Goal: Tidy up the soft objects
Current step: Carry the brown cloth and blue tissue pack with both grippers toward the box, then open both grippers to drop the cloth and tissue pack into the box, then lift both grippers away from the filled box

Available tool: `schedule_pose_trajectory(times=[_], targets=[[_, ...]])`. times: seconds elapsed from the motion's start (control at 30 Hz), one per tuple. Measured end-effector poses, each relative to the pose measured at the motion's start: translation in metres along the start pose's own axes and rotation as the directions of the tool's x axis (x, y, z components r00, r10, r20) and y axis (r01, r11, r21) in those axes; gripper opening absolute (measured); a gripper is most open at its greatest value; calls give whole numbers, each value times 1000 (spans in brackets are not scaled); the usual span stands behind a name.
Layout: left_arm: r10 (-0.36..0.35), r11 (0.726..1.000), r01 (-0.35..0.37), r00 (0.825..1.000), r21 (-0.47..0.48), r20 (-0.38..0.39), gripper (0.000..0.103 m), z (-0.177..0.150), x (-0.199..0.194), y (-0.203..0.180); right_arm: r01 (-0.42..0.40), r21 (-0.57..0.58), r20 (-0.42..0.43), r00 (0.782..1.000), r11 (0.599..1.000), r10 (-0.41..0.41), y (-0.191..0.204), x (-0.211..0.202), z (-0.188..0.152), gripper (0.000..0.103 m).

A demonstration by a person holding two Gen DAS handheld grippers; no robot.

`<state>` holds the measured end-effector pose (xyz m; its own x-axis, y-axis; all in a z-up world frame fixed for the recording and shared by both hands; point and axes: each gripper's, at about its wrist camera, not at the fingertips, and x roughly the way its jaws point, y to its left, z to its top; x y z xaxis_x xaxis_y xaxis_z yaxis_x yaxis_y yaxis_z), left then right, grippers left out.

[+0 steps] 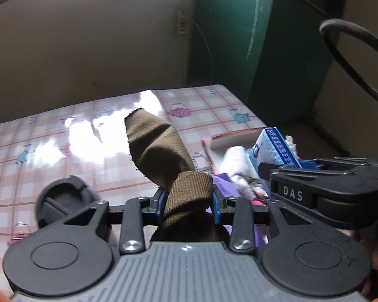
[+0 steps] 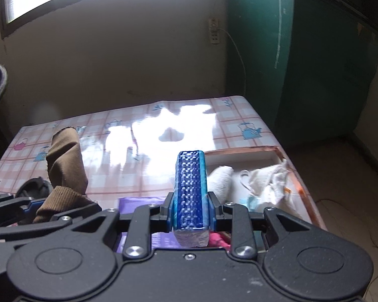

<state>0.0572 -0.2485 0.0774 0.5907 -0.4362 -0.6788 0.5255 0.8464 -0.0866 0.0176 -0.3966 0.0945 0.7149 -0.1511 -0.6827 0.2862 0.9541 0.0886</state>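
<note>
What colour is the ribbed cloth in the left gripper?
Brown; the ribbed cloth clamped in the left gripper shows best in the left wrist view.

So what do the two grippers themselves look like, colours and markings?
Both grippers, left gripper and right gripper, are matte black plastic linkages with round pivot discs, silver screws and blue finger pads. The left has a ribbed grey base; the right shows white "DAS" lettering. A black cable loops nearby.

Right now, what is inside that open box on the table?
The open box holds a rolled white cloth, crumpled whitish fabric and something pale blue near its front. The blue tissue pack in the right gripper hides the rest.
</note>
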Motion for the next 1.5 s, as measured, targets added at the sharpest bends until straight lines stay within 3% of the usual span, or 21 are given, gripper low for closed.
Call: schedule_pose_trajectory(times=[0.37,0.63,0.67,0.7,0.73,0.8,0.87,1.0,1.17,1.3,1.4,1.5], targets=[[-85,994,86,996,68,-23,37,-1,20,-44,62,29,-28,998,998,-61,-56,2,-5,32],[-180,982,181,983,59,-23,37,7,35,-67,89,34,-61,994,995,-87,-92,9,-6,34],[-198,979,199,980,53,-18,37,7,35,-69,87,39,-59,995,995,-84,-96,10,-6,35],[-208,977,208,978,46,-12,38,8,37,-71,91,47,-59,994,995,-88,-100,10,-5,44],[-217,975,217,976,37,-5,42,8,40,-72,92,60,-58,994,994,-89,-106,11,-5,50],[-242,970,242,970,4,-8,55,9,46,-69,78,97,-57,996,992,-73,-117,10,-5,50],[-261,965,260,965,-25,-3,75,8,51,-67,53,120,-52,998,991,-47,-124,7,-5,52],[-283,958,284,959,-38,25,83,5,49,-65,61,111,-40,998,992,-57,-124,-1,-5,55],[-201,979,201,979,-14,44,90,2,27,-63,60,98,-3,998,993,-60,-113,-21,-10,59],[-63,998,63,997,11,38,95,-9,0,-58,40,95,18,999,995,-42,-97,-35,-17,70],[3,1000,-3,999,-7,44,103,-24,-21,-51,38,87,28,999,995,-41,-87,-48,-28,74],[38,999,-38,999,-17,20,103,-38,-35,-45,35,68,13,999,997,-36,-77,-55,-42,78]])
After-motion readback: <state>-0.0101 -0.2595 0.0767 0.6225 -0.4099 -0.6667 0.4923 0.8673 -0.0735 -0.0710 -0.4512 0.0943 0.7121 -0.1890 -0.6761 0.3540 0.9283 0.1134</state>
